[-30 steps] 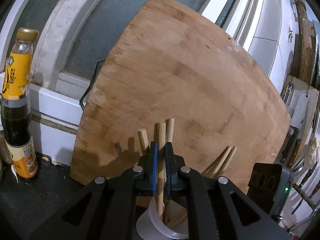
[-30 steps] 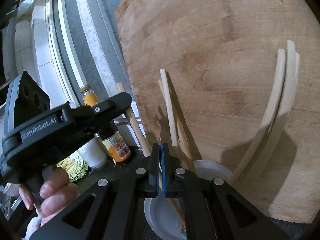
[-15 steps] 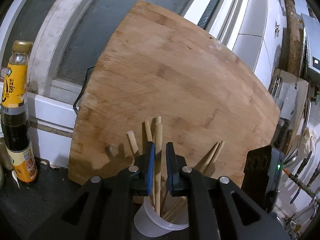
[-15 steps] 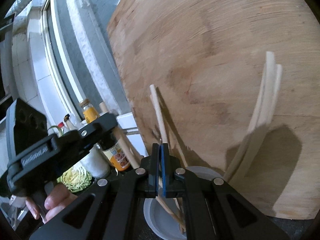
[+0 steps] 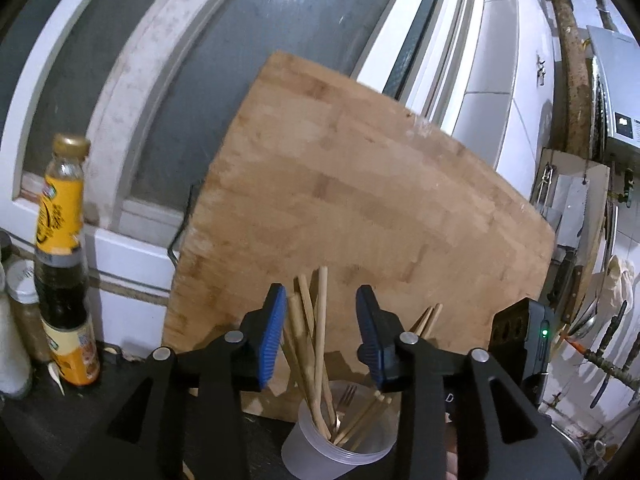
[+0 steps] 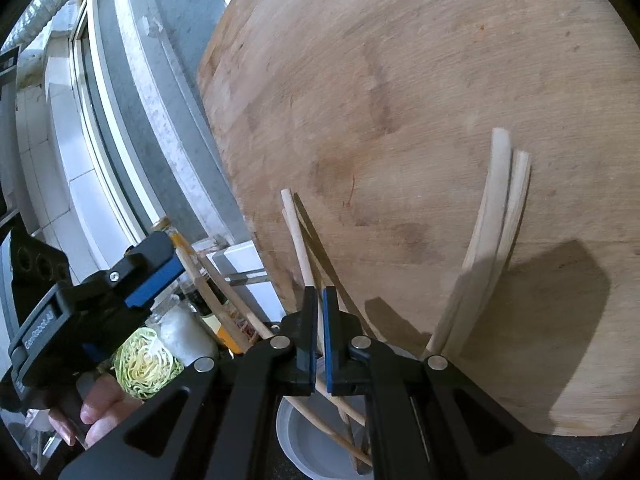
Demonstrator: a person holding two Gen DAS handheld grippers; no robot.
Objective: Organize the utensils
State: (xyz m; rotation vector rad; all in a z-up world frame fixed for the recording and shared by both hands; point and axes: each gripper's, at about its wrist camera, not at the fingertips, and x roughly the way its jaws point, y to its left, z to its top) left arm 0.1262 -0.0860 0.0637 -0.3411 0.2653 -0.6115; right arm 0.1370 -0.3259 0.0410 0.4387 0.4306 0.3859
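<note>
A translucent plastic cup (image 5: 340,446) stands on the dark counter and holds several wooden chopsticks (image 5: 318,344) and a fork (image 5: 347,396). My left gripper (image 5: 320,334) is open above the cup, its blue pads either side of the chopstick tops and apart from them. It also shows at the left of the right wrist view (image 6: 148,270). My right gripper (image 6: 319,338) hovers over the same cup (image 6: 304,436), jaws nearly closed with a thin gap; whether anything is pinched there is hidden. Two pale chopsticks (image 6: 492,236) lean against the board.
A large wooden cutting board (image 5: 360,216) leans upright against the window behind the cup. A sauce bottle (image 5: 60,264) and jars stand at the left, shredded cabbage (image 6: 146,362) beside them. Knives and tools hang at the far right (image 5: 608,344).
My left gripper has opened, let go of the chopstick it pinched, and drawn back; that chopstick now stands in the cup. My right gripper's jaws have parted slightly.
</note>
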